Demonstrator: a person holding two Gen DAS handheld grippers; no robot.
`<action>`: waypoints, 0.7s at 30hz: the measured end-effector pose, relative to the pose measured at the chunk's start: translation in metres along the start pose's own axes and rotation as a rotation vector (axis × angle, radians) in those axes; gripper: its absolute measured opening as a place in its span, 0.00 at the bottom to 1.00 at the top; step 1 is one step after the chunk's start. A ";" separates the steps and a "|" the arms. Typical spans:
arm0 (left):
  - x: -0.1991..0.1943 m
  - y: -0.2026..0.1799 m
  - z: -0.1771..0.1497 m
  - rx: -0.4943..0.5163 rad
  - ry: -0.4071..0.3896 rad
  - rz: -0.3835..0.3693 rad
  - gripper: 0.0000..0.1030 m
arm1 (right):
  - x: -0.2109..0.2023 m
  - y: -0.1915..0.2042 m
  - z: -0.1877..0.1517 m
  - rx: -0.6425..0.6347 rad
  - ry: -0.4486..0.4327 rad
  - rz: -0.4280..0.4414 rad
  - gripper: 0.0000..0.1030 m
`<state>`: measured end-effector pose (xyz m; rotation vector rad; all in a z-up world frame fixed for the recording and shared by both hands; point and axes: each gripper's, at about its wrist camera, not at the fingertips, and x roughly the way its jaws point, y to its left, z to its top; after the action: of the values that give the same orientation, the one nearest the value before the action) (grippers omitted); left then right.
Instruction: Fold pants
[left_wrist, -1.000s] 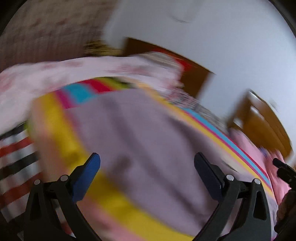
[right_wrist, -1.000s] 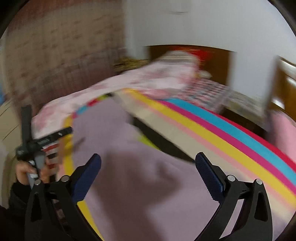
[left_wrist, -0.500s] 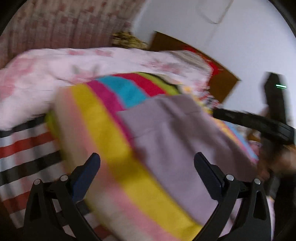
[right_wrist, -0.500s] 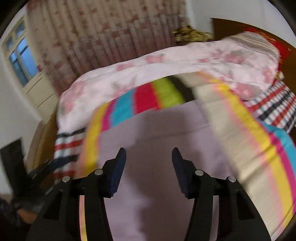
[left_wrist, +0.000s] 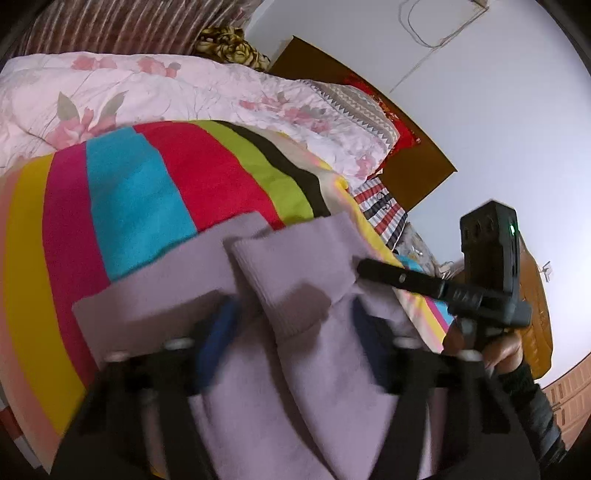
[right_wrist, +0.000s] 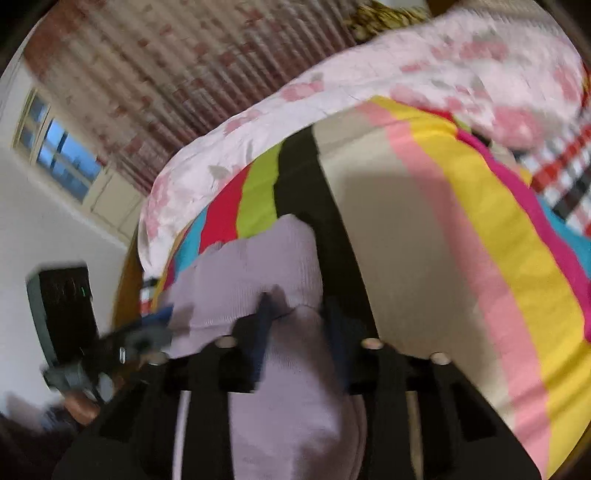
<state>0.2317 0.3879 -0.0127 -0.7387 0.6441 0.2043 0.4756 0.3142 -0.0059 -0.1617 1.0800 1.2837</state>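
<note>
The lilac knit pants (left_wrist: 295, 291) lie on the striped blanket (left_wrist: 140, 199), their ribbed cuffs toward the far side. My left gripper (left_wrist: 291, 325) has its blue pads either side of a raised fold of the pants; the frame is blurred. My right gripper (right_wrist: 299, 325) is narrowed on a pants cuff (right_wrist: 266, 266), cloth bunched between its fingers. The right gripper also shows in the left wrist view (left_wrist: 406, 278), at the pants' right edge. The left gripper shows at the lower left of the right wrist view (right_wrist: 147, 332).
A pink floral quilt (left_wrist: 155, 85) is heaped along the far side of the bed. A wooden headboard (left_wrist: 417, 162) and a white wall stand beyond. Curtains (right_wrist: 166, 74) and a window (right_wrist: 59, 155) are on the left of the right wrist view.
Both grippers have dropped onto the pants at the cuff end. The left jaws narrowed from wide open around a fold. The right jaws, half shut before, now pinch the cuff.
</note>
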 end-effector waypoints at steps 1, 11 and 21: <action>0.000 0.002 0.001 0.001 0.002 -0.012 0.07 | -0.004 0.001 -0.002 -0.007 -0.021 0.007 0.18; -0.110 -0.023 -0.008 0.091 -0.208 -0.122 0.05 | -0.075 0.083 0.020 -0.169 -0.211 0.114 0.16; -0.133 0.054 -0.002 -0.130 -0.138 -0.143 0.05 | -0.011 0.129 0.034 -0.248 -0.059 -0.008 0.16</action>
<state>0.1041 0.4319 0.0374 -0.8843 0.4480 0.1651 0.3886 0.3726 0.0777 -0.3124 0.8667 1.4050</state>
